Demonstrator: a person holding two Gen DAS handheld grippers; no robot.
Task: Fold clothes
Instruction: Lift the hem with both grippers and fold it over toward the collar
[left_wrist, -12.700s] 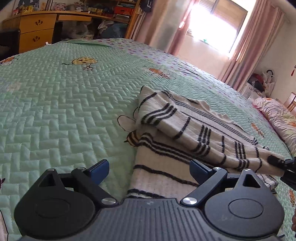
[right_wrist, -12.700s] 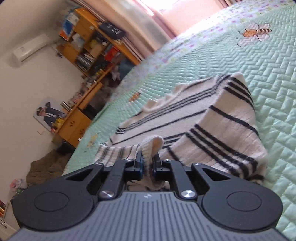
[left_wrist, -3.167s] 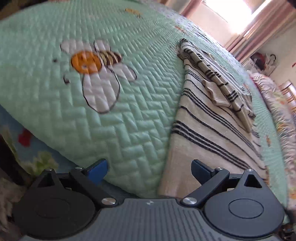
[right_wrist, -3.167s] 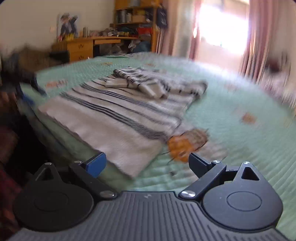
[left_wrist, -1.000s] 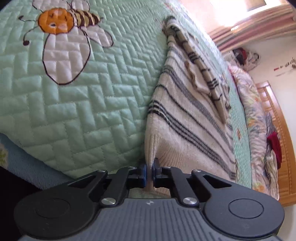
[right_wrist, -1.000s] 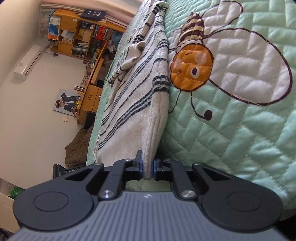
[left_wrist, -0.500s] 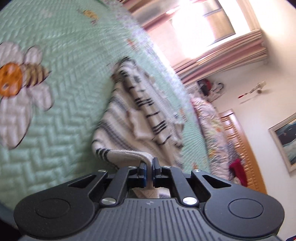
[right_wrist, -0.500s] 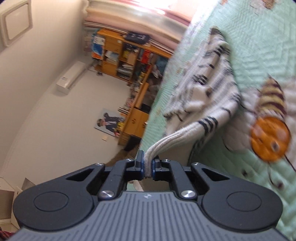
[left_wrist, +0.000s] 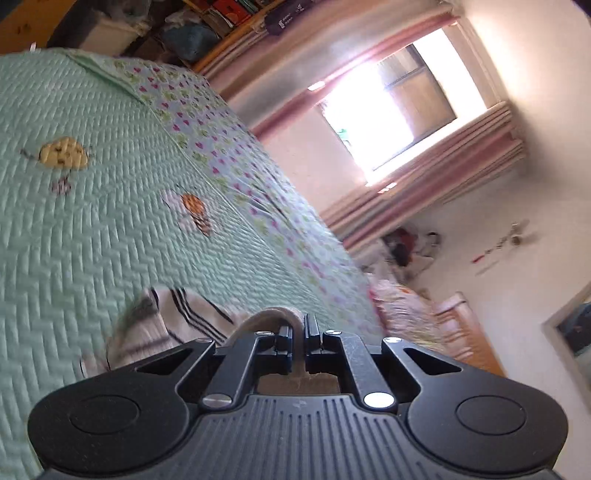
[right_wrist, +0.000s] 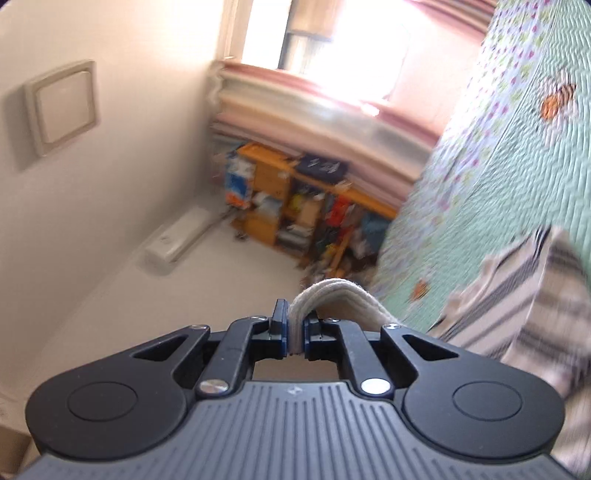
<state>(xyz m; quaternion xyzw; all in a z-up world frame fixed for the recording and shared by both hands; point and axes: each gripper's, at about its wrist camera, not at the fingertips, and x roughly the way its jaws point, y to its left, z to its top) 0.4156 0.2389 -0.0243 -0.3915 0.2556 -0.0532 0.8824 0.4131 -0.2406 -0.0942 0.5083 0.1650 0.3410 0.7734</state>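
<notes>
A cream sweater with black stripes (left_wrist: 184, 314) lies on the green quilted bed (left_wrist: 92, 229). My left gripper (left_wrist: 298, 332) is shut on the sweater's cream hem, which loops over the fingertips. My right gripper (right_wrist: 294, 334) is shut on the other corner of the hem (right_wrist: 332, 291). The striped sweater body (right_wrist: 524, 306) hangs blurred to the right in the right wrist view. Both corners are lifted above the bed, and both cameras tilt up toward the room.
A window with pink curtains (left_wrist: 388, 110) is behind the bed. A wooden shelf full of items (right_wrist: 295, 206) stands by the wall. A floral pillow (left_wrist: 402, 306) and a wooden headboard (left_wrist: 469, 339) lie at the right.
Both grippers closed on the sweater's hem corners about a second ago and have since lifted them up and forward. The views now tilt up toward the window and walls.
</notes>
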